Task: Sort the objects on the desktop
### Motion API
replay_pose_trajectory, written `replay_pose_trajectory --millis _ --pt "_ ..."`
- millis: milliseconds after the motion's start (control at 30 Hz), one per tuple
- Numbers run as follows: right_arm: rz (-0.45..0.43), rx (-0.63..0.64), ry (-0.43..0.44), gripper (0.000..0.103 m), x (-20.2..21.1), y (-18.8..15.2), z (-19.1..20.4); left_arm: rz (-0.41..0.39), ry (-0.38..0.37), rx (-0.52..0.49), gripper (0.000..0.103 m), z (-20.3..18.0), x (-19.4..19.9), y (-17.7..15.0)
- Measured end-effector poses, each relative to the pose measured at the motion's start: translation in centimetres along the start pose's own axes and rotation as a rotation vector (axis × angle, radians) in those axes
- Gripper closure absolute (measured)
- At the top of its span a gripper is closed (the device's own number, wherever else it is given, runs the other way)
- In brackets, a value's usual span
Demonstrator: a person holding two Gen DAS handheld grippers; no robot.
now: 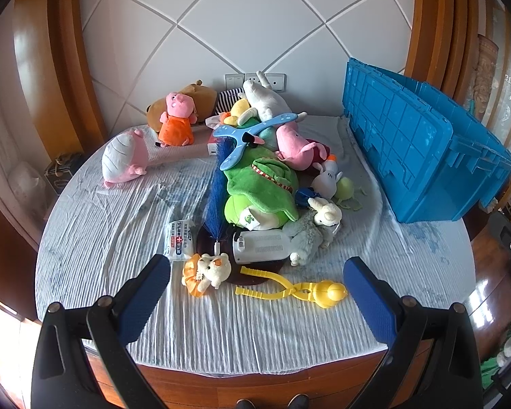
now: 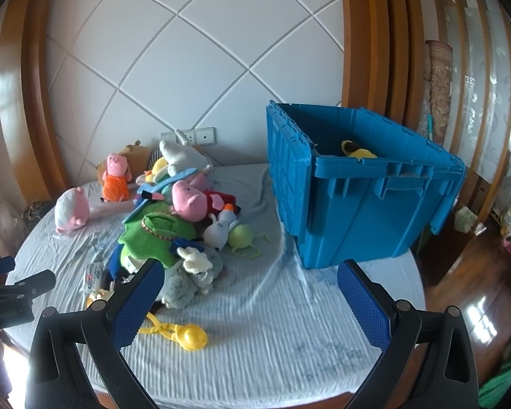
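- Much of the toy pile point(image 1: 262, 170) is buried under itself: the green plush point(image 1: 260, 191) covers what lies beneath, and a dark object under the white perforated device point(image 1: 260, 247) cannot be made out.
- Inside the blue crate point(image 2: 357, 204) only a yellow item point(image 2: 357, 152) peeks above the rim; the rest of the interior is hidden.
- The left tongs point(image 1: 257, 293) hover released over the near edge of the bench point(image 1: 119, 238), fingers spread wide, holding nothing.
- The right tongs point(image 2: 248, 301) are likewise spread apart and empty, level with the cloth-covered bench, the crate ahead and to the right.
- The left tongs also show at the left border of the right wrist view, cut off.
- The yellow scoop toy point(image 1: 296, 289) lies on the cloth between the left tongs' fingers; in the right view it sits just beside the left finger.
- A small bear in orange point(image 1: 206, 272) lies near the left finger of the left tongs, with a wipes packet point(image 1: 180, 240) just behind it.
- Two pink pig plushes point(image 1: 177, 119) and a pink-and-white plush point(image 1: 124, 160) sit well beyond, toward the wall.
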State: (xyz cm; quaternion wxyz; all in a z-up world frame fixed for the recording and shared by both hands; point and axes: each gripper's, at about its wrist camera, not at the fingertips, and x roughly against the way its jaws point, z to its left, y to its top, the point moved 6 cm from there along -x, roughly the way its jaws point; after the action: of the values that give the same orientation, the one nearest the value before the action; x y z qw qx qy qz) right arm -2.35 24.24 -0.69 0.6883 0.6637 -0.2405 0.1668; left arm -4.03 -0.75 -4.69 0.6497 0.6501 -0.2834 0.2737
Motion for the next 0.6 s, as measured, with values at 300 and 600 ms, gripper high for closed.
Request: replay_pose_trajectory --millis 300,600 --pt "0.009 0.004 0.016 0.000 -0.4 0.0 0.3 0.004 0.003 0.011 0.000 0.2 -0.1 0.0" --pt "0.013 0.000 0.157 0.000 -1.9 0.0 2.1 0.104 0.090 0.098 0.000 6.0 -4.5 -3.4"
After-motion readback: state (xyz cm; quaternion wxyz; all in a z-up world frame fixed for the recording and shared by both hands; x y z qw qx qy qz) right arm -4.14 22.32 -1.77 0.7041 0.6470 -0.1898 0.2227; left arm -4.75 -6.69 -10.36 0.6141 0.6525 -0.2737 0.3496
